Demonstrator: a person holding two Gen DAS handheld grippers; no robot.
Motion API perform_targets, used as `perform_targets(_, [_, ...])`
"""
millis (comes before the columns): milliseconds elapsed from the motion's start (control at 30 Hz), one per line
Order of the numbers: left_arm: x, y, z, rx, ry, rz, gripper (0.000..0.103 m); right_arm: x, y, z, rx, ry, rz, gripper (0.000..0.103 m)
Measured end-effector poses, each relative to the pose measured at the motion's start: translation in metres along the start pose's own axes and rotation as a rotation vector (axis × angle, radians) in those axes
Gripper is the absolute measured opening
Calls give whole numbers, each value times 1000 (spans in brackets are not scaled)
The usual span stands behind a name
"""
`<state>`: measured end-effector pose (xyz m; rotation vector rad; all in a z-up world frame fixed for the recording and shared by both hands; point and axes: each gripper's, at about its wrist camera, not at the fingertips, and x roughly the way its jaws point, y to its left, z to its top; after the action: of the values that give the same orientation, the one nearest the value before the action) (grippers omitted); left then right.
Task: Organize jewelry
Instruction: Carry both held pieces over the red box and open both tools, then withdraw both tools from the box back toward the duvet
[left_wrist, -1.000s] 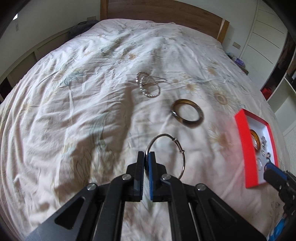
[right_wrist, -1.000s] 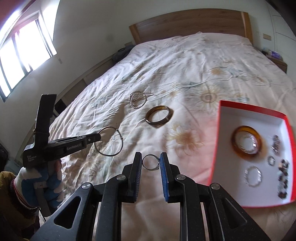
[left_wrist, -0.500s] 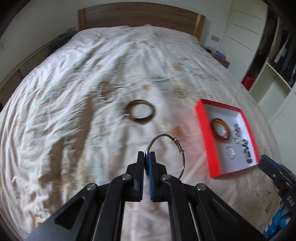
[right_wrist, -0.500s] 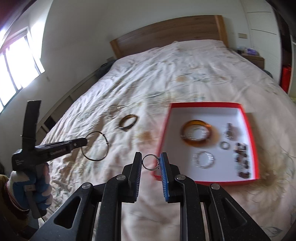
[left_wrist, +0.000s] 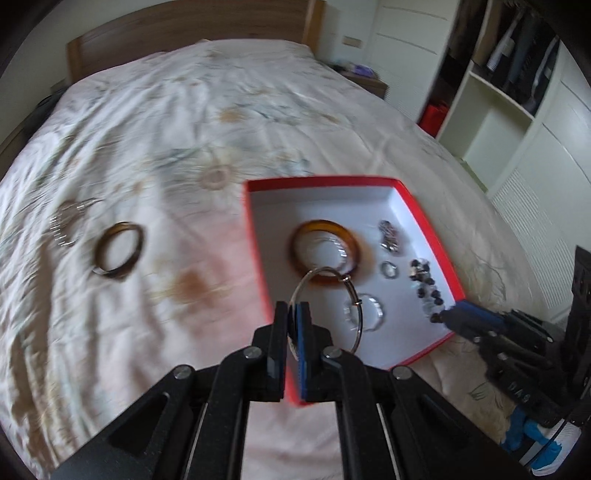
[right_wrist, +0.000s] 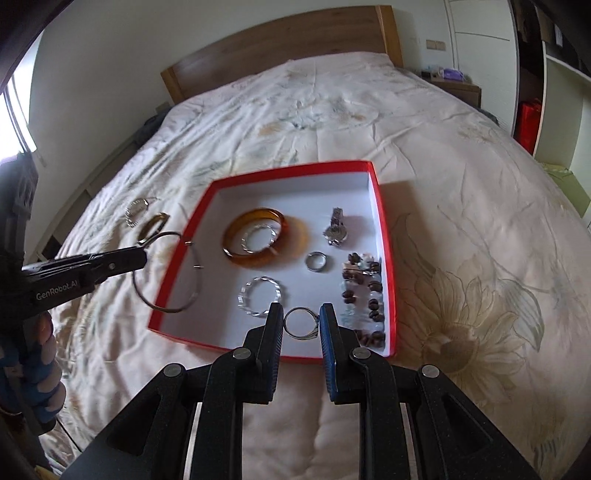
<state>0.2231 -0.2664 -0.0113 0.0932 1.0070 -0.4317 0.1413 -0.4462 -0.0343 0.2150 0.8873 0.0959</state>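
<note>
My left gripper (left_wrist: 293, 314) is shut on a thin silver wire bangle (left_wrist: 354, 295) and holds it over the near left part of the red box (left_wrist: 255, 236). The right wrist view shows that bangle (right_wrist: 166, 310) hanging across the box's left wall. My right gripper (right_wrist: 301, 321) is shut on a small silver ring (right_wrist: 301, 325) above the box's near edge (right_wrist: 295, 168). An amber bangle (right_wrist: 236, 254) lies inside the box. On the bedspread to the left lie a brown bangle (left_wrist: 99, 258) and a silver beaded bracelet (left_wrist: 62, 225).
The box also holds a watch (right_wrist: 336, 230), a ring (right_wrist: 316, 261), a twisted silver bracelet (right_wrist: 258, 297) and a dark bead strand (right_wrist: 364, 291). A wooden headboard (right_wrist: 280, 44) stands at the far end of the bed. Open shelves (left_wrist: 491, 110) line the right wall.
Both grippers have swept to the right across the bed, from the loose jewelry to over the red box. Each still grips its piece.
</note>
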Motion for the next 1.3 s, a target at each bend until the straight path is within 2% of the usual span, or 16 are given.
perform_targets(167, [36, -19, -3, 25, 64, -27, 4, 20, -3, 0, -27, 44, -6, 20])
perform_targets(367, [64, -21, -9, 7, 117, -31, 4, 37, -7, -2, -44, 85, -24, 20])
perform_targets(567, [69, -19, -7, -4, 119, -23, 5, 41, -5, -1, -62, 106, -48, 20])
perform_targets(700, [69, -13, -4, -39, 129, -61, 6, 41, -4, -1, -69, 120, -61, 21])
perform_targets(967, [36, -10, -6, -45, 91, -77, 10, 20, 5, -1, -57, 95, -79, 28])
perform_targets(1067, [14, -9, -11, -46, 64, -81, 18, 3, 11, 0, -53, 73, -84, 29])
perform_targets(1133, [-3, -6, -16, -50, 41, -72, 27, -11, 18, -2, -51, 58, -80, 31])
perform_targets(1300, [-47, 13, -38, -92, 3, -40, 28, -41, 45, -12, -58, 36, -57, 38])
